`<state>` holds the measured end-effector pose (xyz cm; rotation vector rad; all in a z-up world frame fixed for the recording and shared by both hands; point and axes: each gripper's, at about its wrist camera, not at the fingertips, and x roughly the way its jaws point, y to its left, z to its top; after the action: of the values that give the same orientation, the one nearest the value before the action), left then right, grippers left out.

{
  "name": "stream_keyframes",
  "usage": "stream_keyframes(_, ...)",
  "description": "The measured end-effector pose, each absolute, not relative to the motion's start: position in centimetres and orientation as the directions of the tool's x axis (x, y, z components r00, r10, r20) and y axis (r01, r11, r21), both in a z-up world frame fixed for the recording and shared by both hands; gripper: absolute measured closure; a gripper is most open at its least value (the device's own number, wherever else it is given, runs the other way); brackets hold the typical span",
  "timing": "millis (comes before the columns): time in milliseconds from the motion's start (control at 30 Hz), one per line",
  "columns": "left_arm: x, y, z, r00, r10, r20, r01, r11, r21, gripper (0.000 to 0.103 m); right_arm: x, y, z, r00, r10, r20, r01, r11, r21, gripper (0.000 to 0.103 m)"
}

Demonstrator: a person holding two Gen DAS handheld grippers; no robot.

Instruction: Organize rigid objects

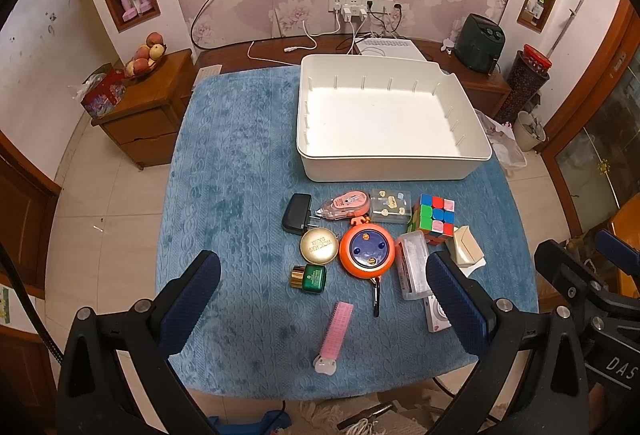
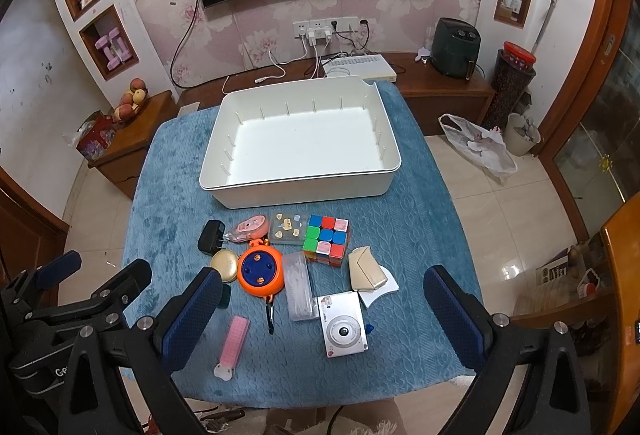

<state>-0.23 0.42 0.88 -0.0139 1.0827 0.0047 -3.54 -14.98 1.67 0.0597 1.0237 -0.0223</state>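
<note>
An empty white bin [image 1: 384,167] [image 2: 296,191] stands at the far side of the blue table mat. In front of it lie several small objects: a black charger [image 1: 296,213], a pink correction tape [image 1: 346,205], a clear box [image 1: 390,206], a Rubik's cube [image 1: 434,217] [image 2: 327,239], a gold compact [image 1: 319,245], an orange reel [image 1: 367,251] [image 2: 260,271], a green jar [image 1: 309,278], a clear case [image 1: 412,269], a pink comb [image 1: 335,333] [image 2: 233,341] and a white camera [image 2: 344,329]. My left gripper [image 1: 324,301] and right gripper [image 2: 322,319] hover open and empty above the near objects.
The blue mat [image 1: 232,195] covers a small table. A wooden cabinet with fruit [image 1: 148,99] stands to the left, a TV stand with cables [image 1: 280,51] behind, and a plastic bag [image 2: 480,147] lies on the tiled floor to the right.
</note>
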Motion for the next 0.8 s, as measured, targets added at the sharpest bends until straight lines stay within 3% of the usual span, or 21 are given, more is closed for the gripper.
stream_keyframes(800,-0.8,0.0,-0.1,0.459,-0.014,-0.888,0.001,1.0,-0.016,0.001,-3.8,-15.5,1.3,0.519,0.01,-0.855,0.063,0.997,0.049,0.002)
